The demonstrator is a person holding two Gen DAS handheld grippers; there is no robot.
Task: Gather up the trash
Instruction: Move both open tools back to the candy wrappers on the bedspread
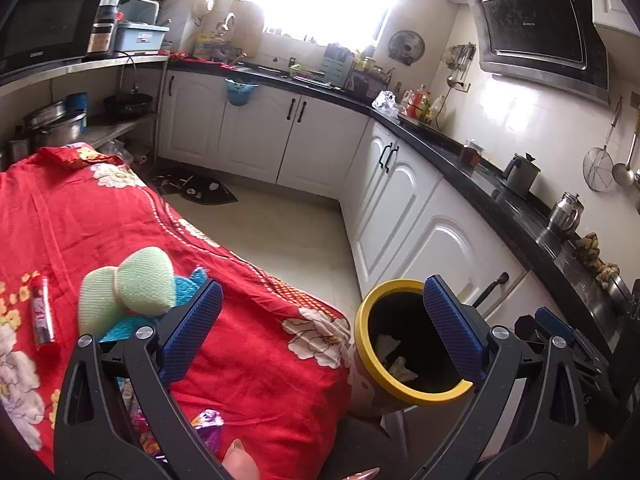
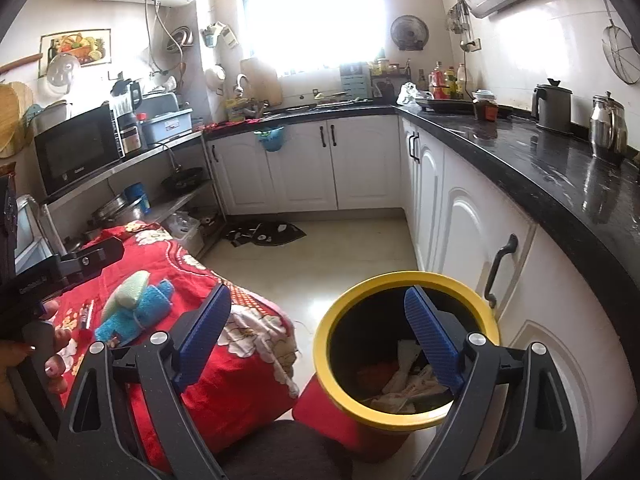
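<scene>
Status of your trash round, by item.

Bin (image 2: 404, 408): yellow-rimmed, on the floor at the corner of the tabletop (image 1: 248, 360), at 5 o'clock in the right wrist view. Already holds crumpled paper and wrappers (image 2: 404, 384), so part of the job looks done.

Right gripper (image 2: 316, 332): fingers spread wide, nothing between them, poised above the bin's mouth.

Left gripper (image 1: 324, 328): fingers wide apart and empty, over the tabletop's edge with the bin at 4 o'clock.

Still on the red floral cloth:
- a small red tube-like wrapper (image 1: 42, 312), at 9 o'clock in the left wrist view;
- shiny purple wrappers (image 1: 206, 426), at 7 o'clock, partly hidden under the left gripper;
- a green sponge (image 1: 132, 288) resting on a blue knitted cloth (image 2: 136, 314); whether you count these as trash I cannot tell.

Judgement: you are partway through; at least two pickups remain, wrappers first.
</scene>
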